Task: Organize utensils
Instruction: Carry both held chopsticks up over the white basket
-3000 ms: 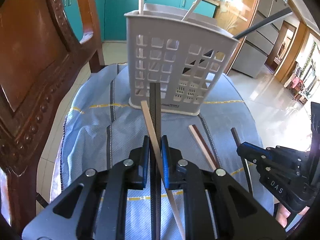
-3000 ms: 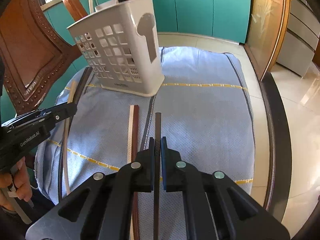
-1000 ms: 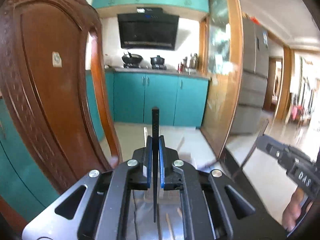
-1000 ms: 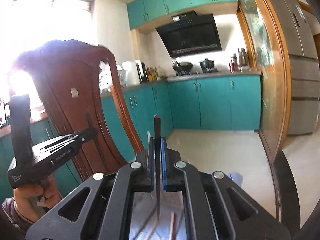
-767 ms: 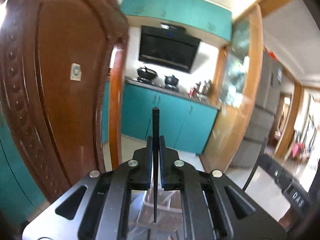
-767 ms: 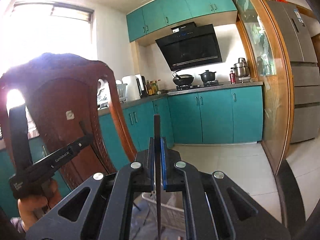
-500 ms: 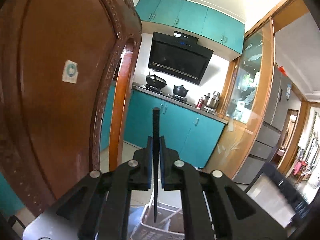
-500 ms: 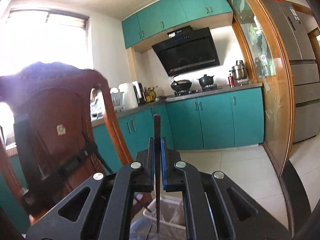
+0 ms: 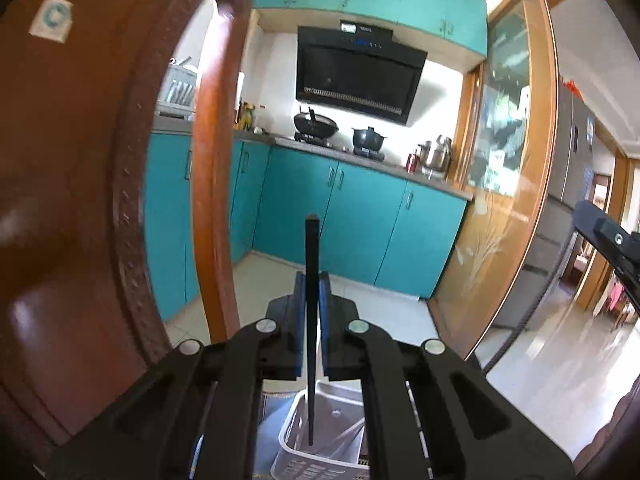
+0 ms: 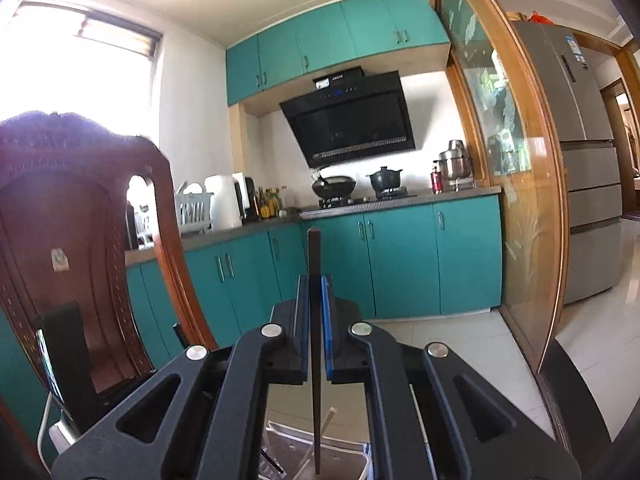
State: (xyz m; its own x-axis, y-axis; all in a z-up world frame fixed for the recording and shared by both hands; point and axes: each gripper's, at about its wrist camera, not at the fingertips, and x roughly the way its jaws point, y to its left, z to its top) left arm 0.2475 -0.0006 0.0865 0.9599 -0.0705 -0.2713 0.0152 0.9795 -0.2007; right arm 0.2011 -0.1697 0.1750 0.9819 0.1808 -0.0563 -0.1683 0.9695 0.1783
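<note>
My left gripper (image 9: 311, 280) is shut on a black chopstick (image 9: 311, 264) held upright, its lower tip hanging over the open top of the white utensil basket (image 9: 320, 460) below. My right gripper (image 10: 314, 284) is shut on a dark brown chopstick (image 10: 314, 264), also upright, its lower tip above the same basket (image 10: 352, 466), which holds pale chopsticks (image 10: 318, 440). The right gripper's tip shows at the right edge of the left wrist view (image 9: 604, 232). The left gripper's body shows at the lower left of the right wrist view (image 10: 68, 360).
A carved wooden chair back (image 9: 80, 200) stands close on the left, also in the right wrist view (image 10: 80, 240). Teal kitchen cabinets (image 9: 360, 220), a stove with pots (image 10: 360, 188) and a glass door frame (image 10: 520, 200) lie beyond. Blue cloth (image 9: 272, 432) lies under the basket.
Both grippers lifted their chopsticks off the cloth, tilted them upright and came over the basket. In the last second the basket moved closer under the tips.
</note>
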